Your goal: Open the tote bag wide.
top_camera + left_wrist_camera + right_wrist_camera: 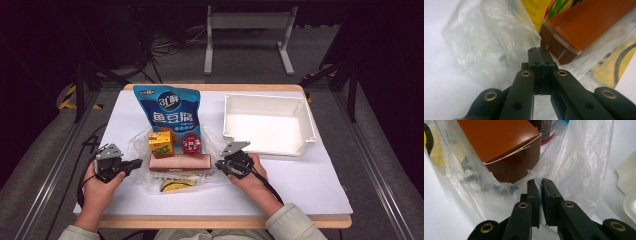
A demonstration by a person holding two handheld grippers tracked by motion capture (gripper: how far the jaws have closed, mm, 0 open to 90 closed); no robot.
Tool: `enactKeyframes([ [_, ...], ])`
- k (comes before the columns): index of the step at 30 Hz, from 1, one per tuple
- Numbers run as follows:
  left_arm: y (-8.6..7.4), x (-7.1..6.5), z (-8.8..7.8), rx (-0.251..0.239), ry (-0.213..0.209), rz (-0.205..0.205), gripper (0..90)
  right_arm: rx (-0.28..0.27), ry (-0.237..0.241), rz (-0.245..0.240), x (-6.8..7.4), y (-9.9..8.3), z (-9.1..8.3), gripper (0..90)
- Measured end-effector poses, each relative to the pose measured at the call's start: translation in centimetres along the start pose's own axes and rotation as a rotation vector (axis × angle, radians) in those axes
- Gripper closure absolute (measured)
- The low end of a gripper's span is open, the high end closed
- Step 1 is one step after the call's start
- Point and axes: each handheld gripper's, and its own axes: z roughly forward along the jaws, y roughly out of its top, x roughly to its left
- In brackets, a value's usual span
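High view puts the clear plastic bag at the lower middle of the frame, lying on the white surface with groceries spilling from it: a brown box across its middle, a yellow carton and a small red can just above, something yellow and black below. The left gripper sits at the bag's left edge and the right gripper at its right edge, each in one hand. In the left gripper view the jaws are clenched tight together, tips against the crumpled film; whether any plastic is actually caught between them I cannot tell. In the right gripper view the jaws are nearly closed with a thin fold of film pinched in the slit, the box corner just beyond. Farther out, a blue snack pouch stands at the upper middle and an empty white tray sits at the upper right. The risk, as I judge it, is uneven grip: if the left side holds nothing, pulling would slew the bag, and thin film could tear or drag the box along.
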Motion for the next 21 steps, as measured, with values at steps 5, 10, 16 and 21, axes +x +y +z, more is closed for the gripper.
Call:
enactKeyframes([
  [5, -0.7, 0.6, 1.2, 0.059, 0.009, -0.008, 90.0, 0.015, -0.008, -0.01, -0.2, -0.1, -0.3, 85.1],
  [10, -0.7, 0.4, 2.0, 0.047, 0.002, 0.011, 90.0, 0.029, -0.003, 0.008, -0.7, -0.3, -0.4, 85.1],
  [16, -0.7, -0.2, 2.1, 0.048, -0.016, 0.061, 89.3, 0.027, 0.018, -0.019, -0.1, 0.0, 0.2, 84.6],
  [21, -1.8, 0.7, 1.1, 0.018, -0.001, 0.02, 86.7, 0.045, 0.013, -0.03, -0.5, -0.2, -0.2, 82.0],
])
